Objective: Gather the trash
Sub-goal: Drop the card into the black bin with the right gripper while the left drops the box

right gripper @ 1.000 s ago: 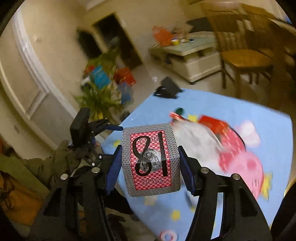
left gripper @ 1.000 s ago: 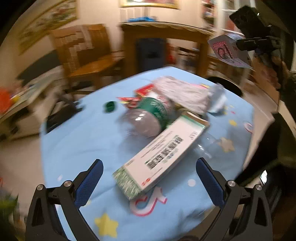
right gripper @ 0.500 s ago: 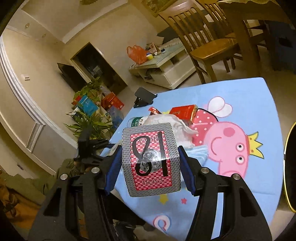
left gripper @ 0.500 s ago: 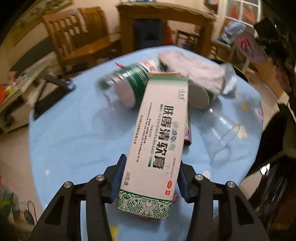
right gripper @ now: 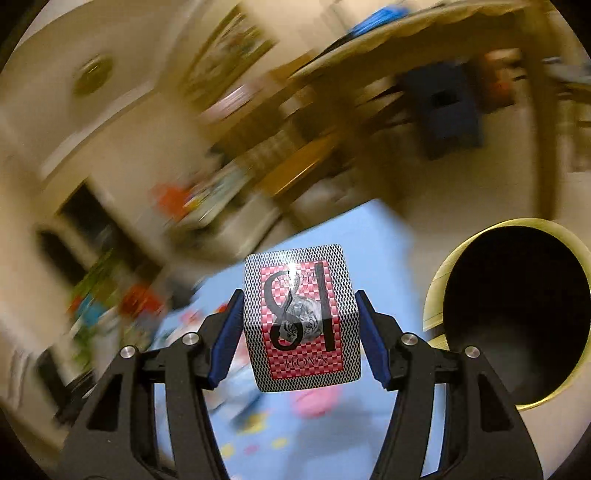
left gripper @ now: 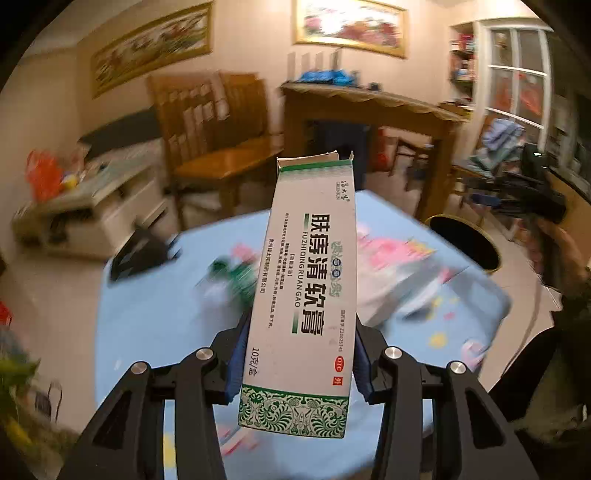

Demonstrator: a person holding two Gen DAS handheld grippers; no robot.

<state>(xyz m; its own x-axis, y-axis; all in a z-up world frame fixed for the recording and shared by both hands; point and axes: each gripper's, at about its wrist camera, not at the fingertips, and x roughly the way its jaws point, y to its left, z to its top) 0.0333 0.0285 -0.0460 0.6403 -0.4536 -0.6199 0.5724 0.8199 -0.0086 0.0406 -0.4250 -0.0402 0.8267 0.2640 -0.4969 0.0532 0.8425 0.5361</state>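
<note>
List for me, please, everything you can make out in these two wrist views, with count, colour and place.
ointment box: one, white and green, held upright between the left tongs, top flap open
card pack: one, red and silver check marked 18, held between the right tongs
bin: one, gold rim, dark inside, on the floor beside the table
table: one, light blue cartoon cover, below both tongs
leftover trash: blurred heap, green, white and pink, on the table; count unclear
wooden chairs: two, brown, behind the table
framed pictures: two, gold frames, on the wall
left tongs: one, black with blue pads, shut on the ointment box
right tongs: one, black with blue pads, shut on the card pack
</note>
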